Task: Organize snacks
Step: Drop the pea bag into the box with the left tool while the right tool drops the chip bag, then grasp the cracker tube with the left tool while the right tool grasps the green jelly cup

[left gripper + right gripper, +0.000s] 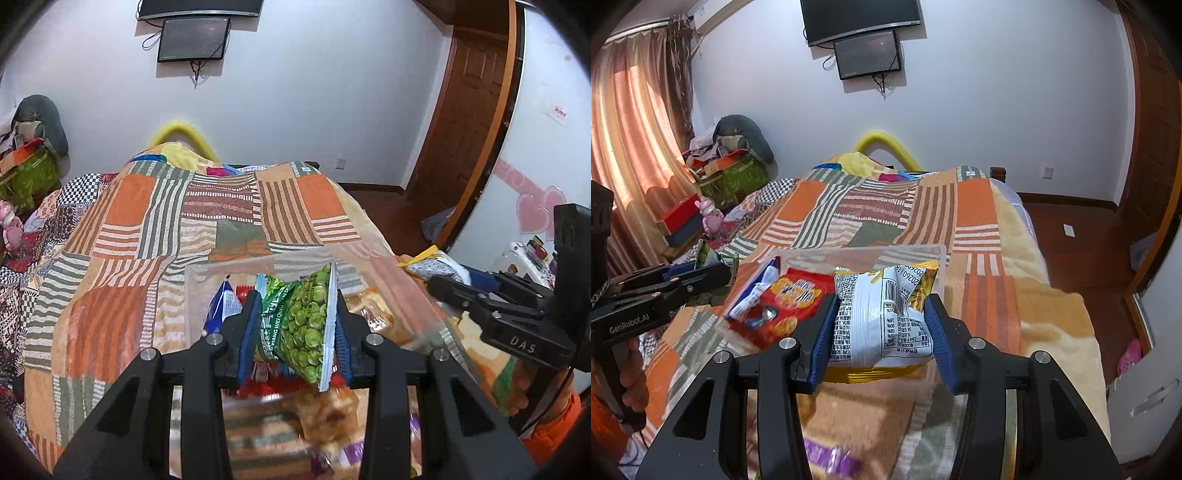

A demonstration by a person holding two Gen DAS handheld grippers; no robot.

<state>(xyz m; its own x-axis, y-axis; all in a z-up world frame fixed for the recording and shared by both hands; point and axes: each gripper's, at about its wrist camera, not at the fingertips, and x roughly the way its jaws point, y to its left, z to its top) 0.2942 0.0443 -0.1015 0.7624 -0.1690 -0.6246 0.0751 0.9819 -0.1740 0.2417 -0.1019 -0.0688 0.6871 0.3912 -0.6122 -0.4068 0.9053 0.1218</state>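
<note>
My left gripper [295, 314] is shut on a green pea snack bag [303, 325] and holds it above a clear plastic bin [207, 269] on the bed. The bin holds a blue packet [219, 306] and red packets. My right gripper [881, 328] is shut on a white and gold snack bag [886, 317], over the near right part of the same bin [938, 254]. In the right wrist view a red cracker packet [790, 306] and a blue and white packet [757, 291] lie in the bin. The left gripper [713, 275] shows at the left there, the right gripper [439, 290] at the right in the left wrist view.
The bin stands on a striped patchwork blanket [879, 206] that covers the bed. Loose snack packets, one purple [827, 454], lie on the blanket near me. Boxes and bags [727, 177] are piled beyond the bed's left side. A wooden floor [1082, 251] lies to the right.
</note>
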